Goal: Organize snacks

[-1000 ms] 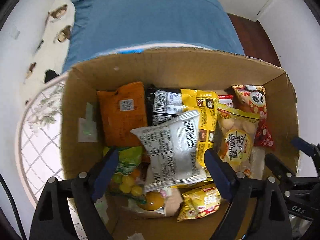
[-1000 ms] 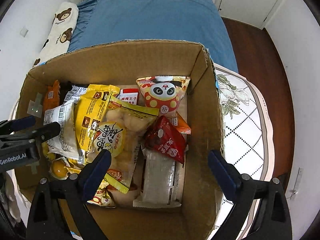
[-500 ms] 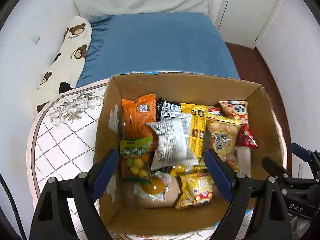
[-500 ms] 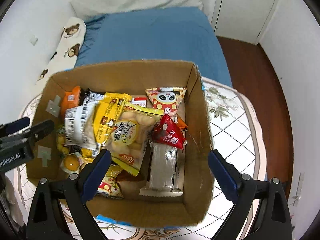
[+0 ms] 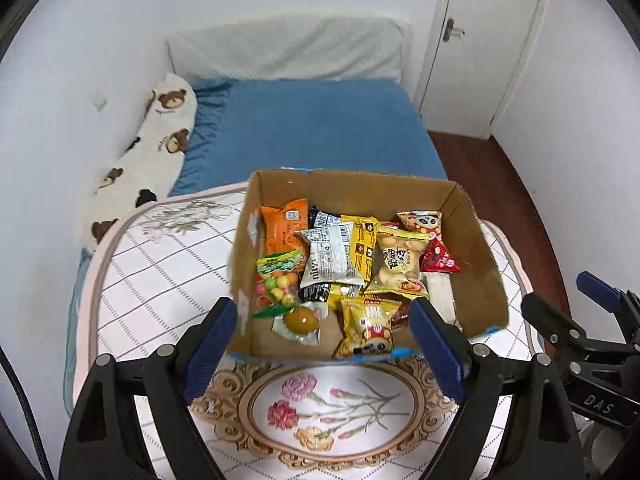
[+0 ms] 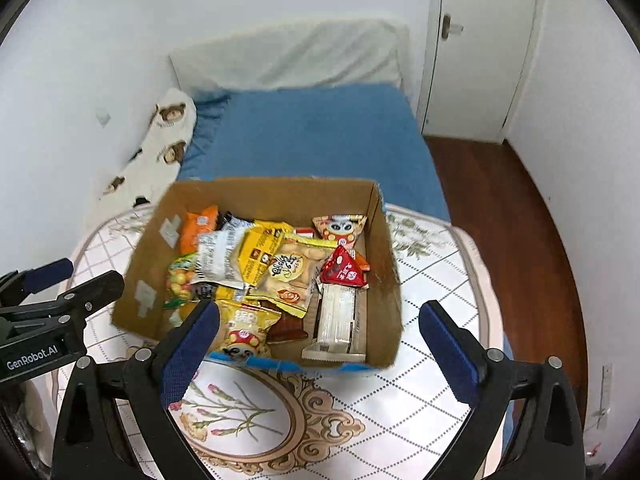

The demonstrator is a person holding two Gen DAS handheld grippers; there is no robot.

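Observation:
A cardboard box (image 5: 484,264) stands on a round table and holds several snack packets: an orange packet (image 5: 285,227), a white barcode packet (image 5: 330,258), a yellow biscuit bag (image 5: 401,265), a red triangular packet (image 5: 439,258) and a gummy-fruit bag (image 5: 276,284). The box (image 6: 386,280) shows in the right wrist view too. My left gripper (image 5: 324,344) is open and empty, above the table in front of the box. My right gripper (image 6: 318,346) is open and empty, also in front of the box.
The table has a white checked cloth with a floral medallion (image 5: 332,404). A bed with a blue sheet (image 5: 312,128) and a bear-print pillow (image 5: 148,152) lies behind. A white door (image 5: 480,40) and wooden floor (image 6: 504,216) are at the right.
Both grippers have pulled back and up from inside the box. The whole box and the table in front of it now show. Both stay open and empty.

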